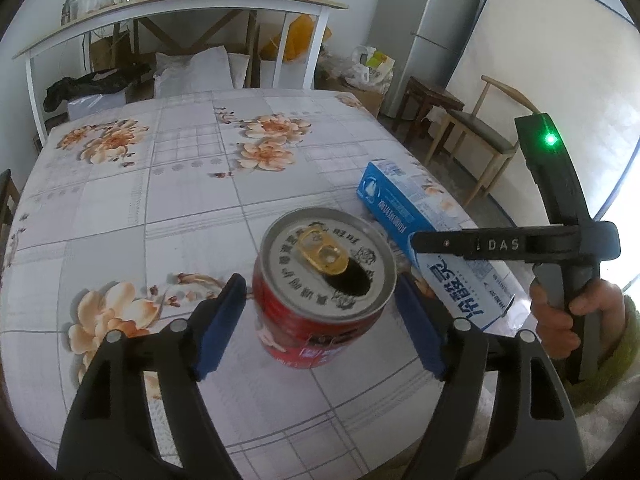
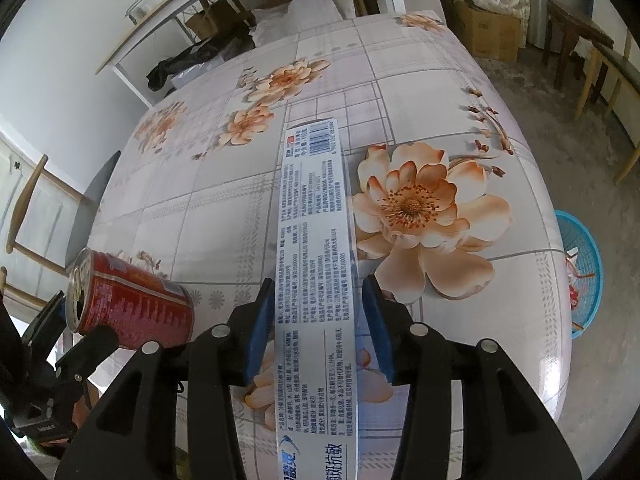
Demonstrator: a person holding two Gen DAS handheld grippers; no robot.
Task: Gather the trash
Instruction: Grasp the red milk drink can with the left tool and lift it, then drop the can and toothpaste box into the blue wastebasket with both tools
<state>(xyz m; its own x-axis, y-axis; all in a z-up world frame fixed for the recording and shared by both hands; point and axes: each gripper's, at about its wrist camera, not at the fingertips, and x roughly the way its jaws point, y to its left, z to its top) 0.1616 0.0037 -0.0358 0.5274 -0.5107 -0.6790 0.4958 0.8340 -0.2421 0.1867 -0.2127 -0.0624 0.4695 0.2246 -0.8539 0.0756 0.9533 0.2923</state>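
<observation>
A red drink can [image 1: 320, 280] with an open pull-tab top stands between the blue pads of my left gripper [image 1: 324, 292]; the jaws are wide apart with small gaps on both sides. The can also shows in the right wrist view [image 2: 132, 304] at the lower left. A long blue and white toothpaste box [image 2: 316, 260] lies on the table and runs between the pads of my right gripper [image 2: 318, 300]; the jaws are open with gaps beside the box. The box [image 1: 424, 236] and the right gripper's finger [image 1: 480, 244] show right of the can.
The table wears a floral oilcloth [image 1: 160, 200]. A blue plastic basket [image 2: 584, 276] with scraps stands on the floor to the right. Wooden chairs [image 1: 480, 136], a stool, a fridge and a cluttered shelf [image 1: 180, 4] surround the table.
</observation>
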